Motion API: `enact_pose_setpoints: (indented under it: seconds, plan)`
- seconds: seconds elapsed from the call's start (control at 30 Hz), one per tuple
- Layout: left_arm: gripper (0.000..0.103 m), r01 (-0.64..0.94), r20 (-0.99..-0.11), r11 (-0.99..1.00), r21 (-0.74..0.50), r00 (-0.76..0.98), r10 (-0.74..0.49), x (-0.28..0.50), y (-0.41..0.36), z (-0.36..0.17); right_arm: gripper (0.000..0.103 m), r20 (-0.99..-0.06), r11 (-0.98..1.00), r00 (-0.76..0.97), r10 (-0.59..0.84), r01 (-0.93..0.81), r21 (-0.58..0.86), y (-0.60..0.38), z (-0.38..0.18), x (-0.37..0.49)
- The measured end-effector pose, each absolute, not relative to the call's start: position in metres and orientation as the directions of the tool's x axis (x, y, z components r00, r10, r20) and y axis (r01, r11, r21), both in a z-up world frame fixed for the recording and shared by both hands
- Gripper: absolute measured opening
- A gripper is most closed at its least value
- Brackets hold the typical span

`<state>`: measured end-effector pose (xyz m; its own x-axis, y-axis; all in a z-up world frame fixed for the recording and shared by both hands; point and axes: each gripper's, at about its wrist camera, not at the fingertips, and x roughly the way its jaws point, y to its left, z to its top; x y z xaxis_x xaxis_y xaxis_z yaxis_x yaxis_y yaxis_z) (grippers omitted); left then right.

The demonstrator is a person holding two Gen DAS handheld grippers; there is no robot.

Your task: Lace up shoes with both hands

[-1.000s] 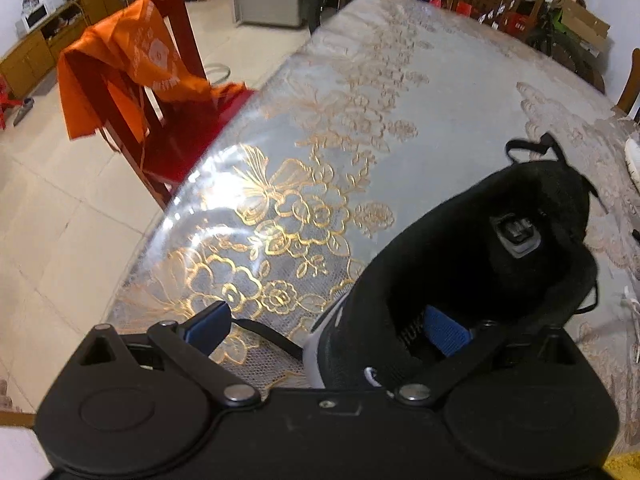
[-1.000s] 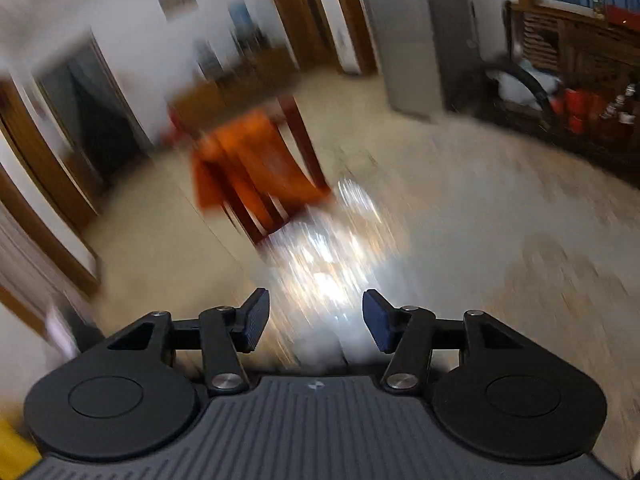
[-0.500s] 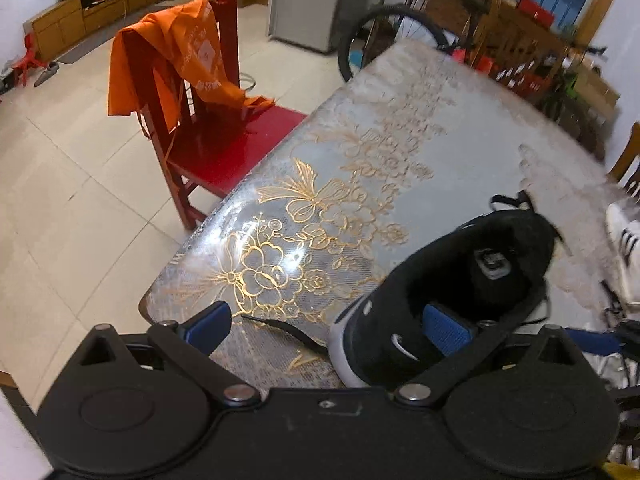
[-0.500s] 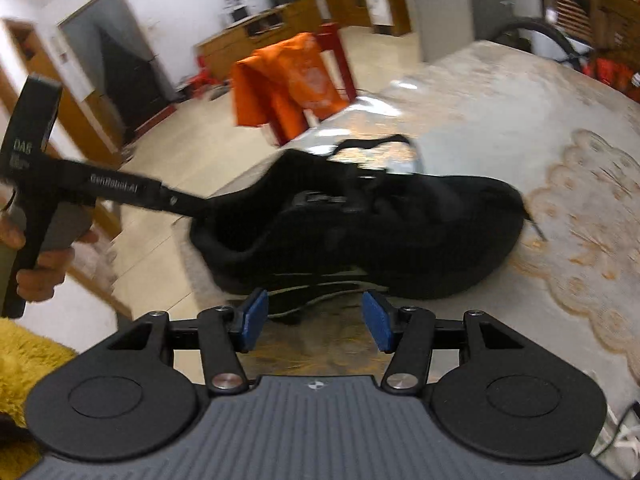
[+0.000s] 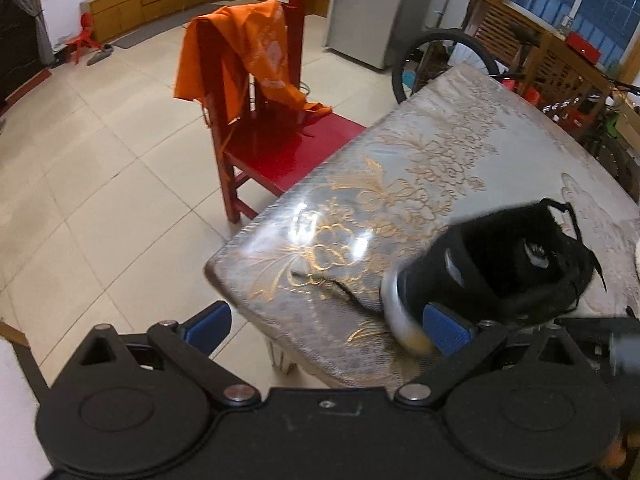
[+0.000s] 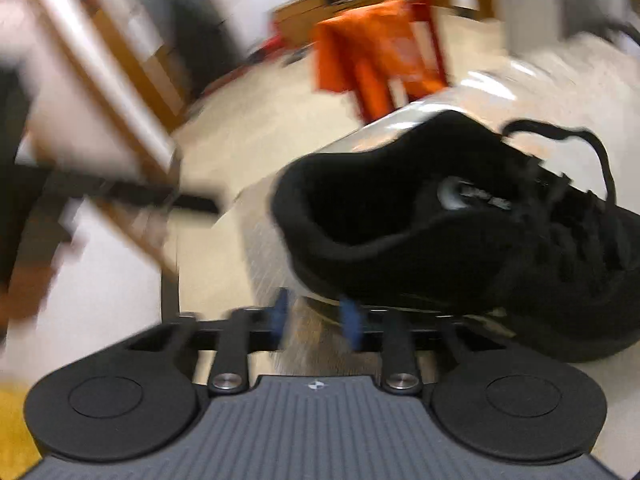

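A loose lace (image 5: 344, 292) on the surface (image 5: 420, 168) is shown only beside the released left tool (image 5: 328, 326), while the closing, empty right tool (image 6: 316, 316) is seen beneath the black shoe (image 6: 460, 240).

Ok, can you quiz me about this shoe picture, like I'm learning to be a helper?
1. True or false: the black shoe lies on the floor.
2. What hangs over the red chair? A) an orange cloth B) a blue towel C) a white bag
3. How do the jaws of the left gripper stand: wide apart or pressed together?
Key: 1 false, it is on the table. 2 A. 3 wide apart, gripping nothing.
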<state>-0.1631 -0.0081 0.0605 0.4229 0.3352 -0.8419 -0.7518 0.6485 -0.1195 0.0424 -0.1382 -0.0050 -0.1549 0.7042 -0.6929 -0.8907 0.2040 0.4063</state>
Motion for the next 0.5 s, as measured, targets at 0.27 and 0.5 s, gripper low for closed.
enact_pose_setpoints:
  seconds: [0.27, 0.5]
  plan:
    - [0.102, -0.703, -0.858, 0.700, -0.126, 0.432, 0.279, -0.158, 0.035, 0.047, 0.015, -0.685, 0.449, -0.017, 0.728, -0.743, 0.496, -0.107, -0.011, 0.093]
    - [0.102, -0.553, -0.871, 0.820, -0.147, 0.465, 0.157, -0.148, 0.101, 0.032, 0.045, -0.708, 0.185, 0.096, 0.700, -0.982, 0.049, -0.053, 0.017, 0.019]
